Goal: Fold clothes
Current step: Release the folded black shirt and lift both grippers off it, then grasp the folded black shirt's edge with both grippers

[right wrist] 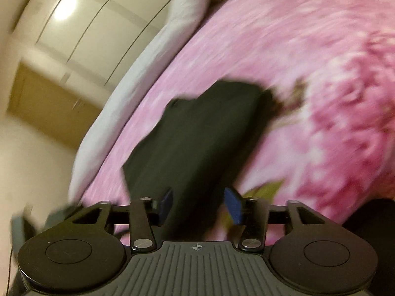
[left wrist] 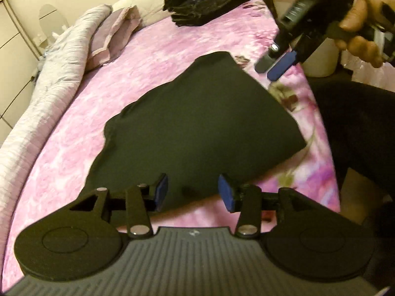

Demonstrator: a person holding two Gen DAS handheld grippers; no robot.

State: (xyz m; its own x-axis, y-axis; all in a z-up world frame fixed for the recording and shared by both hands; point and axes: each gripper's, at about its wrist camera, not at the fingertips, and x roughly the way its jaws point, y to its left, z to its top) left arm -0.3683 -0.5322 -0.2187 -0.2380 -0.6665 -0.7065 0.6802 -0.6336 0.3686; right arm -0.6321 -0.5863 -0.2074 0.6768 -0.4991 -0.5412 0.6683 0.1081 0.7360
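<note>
Two grippers in view over pink floral sheet [left wrist: 61,148]. Left gripper [left wrist: 193,192]: fingers spread, blue pads [left wrist: 161,188] apart, nothing clamped; near edge of folded black garment [left wrist: 197,123] visible in gap between pads, contact not determinable. Right gripper [left wrist: 275,66]: raised clear of sheet near far right corner of garment, held in hand [left wrist: 358,27], not touching fabric; two blue-tipped fingers separate at tips with small gap; in right wrist view [right wrist: 200,206] pads clearly parted, nothing grasped. Garment: flat on sheet, folded to compact roughly four-sided panel, right edge straight, left edge uneven with small wrinkles; one corner toward far end of bed, near edge next to left gripper. Same garment [right wrist: 192,148] in right wrist view: dark panel running away from gripper, image heavily motion-blurred, detail not readable. Stack [left wrist: 209,2] of dark folded clothes: farther up bed, well apart from garment. Grey quilt [left wrist: 49,86]: bunched along left side of sheet, with pillow [left wrist: 116,32] near its far end. White bin [left wrist: 318,46]: beside bed, behind right gripper. Pale cupboard doors [right wrist: 81,27]: past quilt in right wrist view. Dark-clothed leg [left wrist: 353,128]: at right edge of bed.
</note>
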